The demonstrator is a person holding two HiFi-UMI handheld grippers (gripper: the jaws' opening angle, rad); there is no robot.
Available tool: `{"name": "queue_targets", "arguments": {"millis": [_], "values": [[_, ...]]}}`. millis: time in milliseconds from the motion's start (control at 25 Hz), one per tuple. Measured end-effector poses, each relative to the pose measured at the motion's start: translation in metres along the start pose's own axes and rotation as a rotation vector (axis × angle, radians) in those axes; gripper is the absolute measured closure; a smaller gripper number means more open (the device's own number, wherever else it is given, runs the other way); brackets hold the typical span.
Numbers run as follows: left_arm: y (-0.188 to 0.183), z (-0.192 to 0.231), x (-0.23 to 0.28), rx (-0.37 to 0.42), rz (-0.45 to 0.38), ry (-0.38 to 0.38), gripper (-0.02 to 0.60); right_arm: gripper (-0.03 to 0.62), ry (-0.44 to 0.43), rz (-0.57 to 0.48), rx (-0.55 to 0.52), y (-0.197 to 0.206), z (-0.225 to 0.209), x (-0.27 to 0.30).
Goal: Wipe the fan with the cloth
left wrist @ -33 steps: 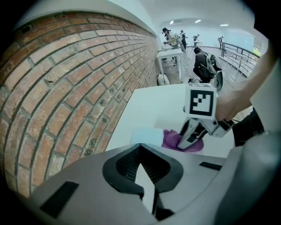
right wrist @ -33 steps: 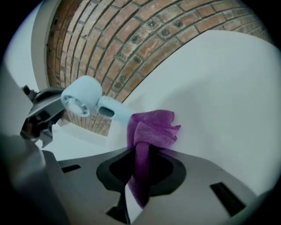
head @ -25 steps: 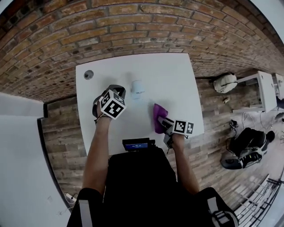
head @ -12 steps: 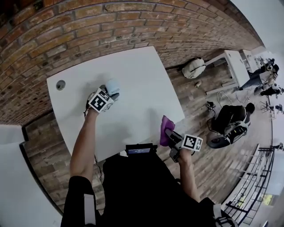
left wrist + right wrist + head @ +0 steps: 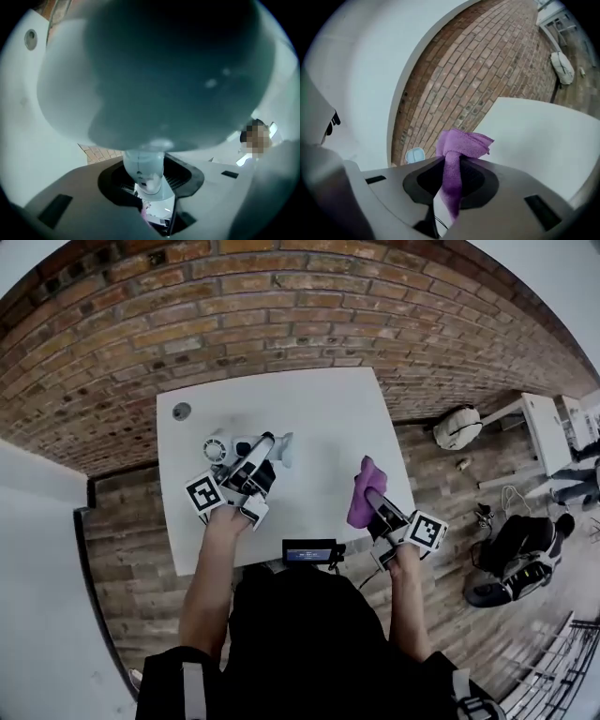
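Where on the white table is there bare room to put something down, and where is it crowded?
Bare: the far strip of the table between the round hole and the right corner, and the middle patch between the fan and the purple cloth. Crowded: the left side, where the left tongs grip the fan.

Even daylight; fisheye-bent edges; the fan (image 5: 154, 70) looms blurred, dim.

Fan (image 5: 217, 448) is sitting over surface's (image 5: 328, 409) L part, cloth (image 5: 364, 491) is hovering over its front-R part, w/ round hole (image 5: 182, 411) lying at far-L corner & brick wall (image 5: 281, 296) running behind.
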State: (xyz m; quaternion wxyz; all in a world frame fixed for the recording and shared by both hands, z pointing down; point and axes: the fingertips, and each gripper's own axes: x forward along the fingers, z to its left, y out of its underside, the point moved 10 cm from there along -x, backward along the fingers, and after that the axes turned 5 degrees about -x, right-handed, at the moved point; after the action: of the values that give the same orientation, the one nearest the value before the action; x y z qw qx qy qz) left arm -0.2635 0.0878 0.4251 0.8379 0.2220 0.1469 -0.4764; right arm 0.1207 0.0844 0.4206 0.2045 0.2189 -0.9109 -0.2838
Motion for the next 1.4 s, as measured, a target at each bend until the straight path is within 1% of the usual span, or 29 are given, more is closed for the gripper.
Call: {"name": "queue_targets", "arguments": {"millis": [80, 120, 200, 320, 440, 600, 680, 760, 840, 920, 960, 1040, 1080, 1160, 1240, 1280, 1360, 1400], "values": [[0.006, -0.028, 0.001, 0.017, -0.039, 0.026, 0.422, 0.522, -0.063, -0.009, -0.082, -0.025, 0.015, 0.003], [0.014, -0.042, 0.002, 0.019, -0.059, 0.046, 0.422, 0.522, -0.098, -0.024, -0.101, -0.036, 0.023, 0.003], [0.036, -0.067, 0.005, 0.013, -0.096, 0.080, 0.423, 0.521, -0.163, -0.051, -0.117, -0.050, 0.040, -0.004], [0.073, -0.091, 0.006, -0.003, -0.151, 0.106, 0.422, 0.522, -0.240, -0.067, -0.164, -0.061, 0.057, -0.020], [0.111, -0.110, 0.006, -0.016, -0.192, 0.134, 0.422, 0.522, -0.297, -0.070, -0.179, -0.062, 0.065, -0.039], [0.157, -0.136, 0.003, -0.012, -0.205, 0.215, 0.422, 0.522, -0.363, -0.035, -0.171, -0.048, 0.065, -0.063], [0.175, -0.146, 0.000, -0.014, -0.204, 0.235, 0.422, 0.522, -0.402, -0.015, -0.185, -0.038, 0.074, -0.075], [0.182, -0.153, 0.000, -0.003, -0.192, 0.239, 0.422, 0.522, -0.464, -0.021, -0.254, -0.033, 0.102, -0.086], [0.188, -0.157, 0.004, 0.001, -0.183, 0.241, 0.422, 0.522, -0.541, -0.026, -0.390, -0.031, 0.144, -0.095], [0.198, -0.160, 0.010, -0.008, -0.196, 0.241, 0.422, 0.522, -0.584, -0.017, -0.540, -0.021, 0.183, -0.100], [0.203, -0.161, 0.012, -0.019, -0.212, 0.244, 0.422, 0.522, -0.577, -0.024, -0.608, -0.014, 0.197, -0.103], [0.212, -0.163, 0.016, -0.054, -0.247, 0.258, 0.422, 0.522, -0.514, -0.064, -0.717, -0.005, 0.210, -0.106], [0.215, -0.163, 0.016, -0.064, -0.256, 0.257, 0.422, 0.522, -0.464, -0.078, -0.761, -0.003, 0.210, -0.107], [0.220, -0.163, 0.010, -0.051, -0.262, 0.239, 0.423, 0.522, -0.340, -0.080, -0.829, -0.003, 0.201, -0.107], [0.224, -0.165, 0.003, -0.037, -0.271, 0.236, 0.423, 0.522, -0.244, -0.071, -0.831, -0.006, 0.184, -0.105], [0.225, -0.166, 0.001, -0.038, -0.275, 0.240, 0.423, 0.522, -0.220, -0.068, -0.809, -0.008, 0.176, -0.106], [0.226, -0.168, -0.001, -0.041, -0.276, 0.242, 0.423, 0.522, -0.222, -0.077, -0.762, -0.012, 0.169, -0.116], [0.226, -0.169, -0.001, -0.041, -0.275, 0.242, 0.422, 0.522, -0.249, -0.090, -0.752, -0.013, 0.172, -0.123]]}}
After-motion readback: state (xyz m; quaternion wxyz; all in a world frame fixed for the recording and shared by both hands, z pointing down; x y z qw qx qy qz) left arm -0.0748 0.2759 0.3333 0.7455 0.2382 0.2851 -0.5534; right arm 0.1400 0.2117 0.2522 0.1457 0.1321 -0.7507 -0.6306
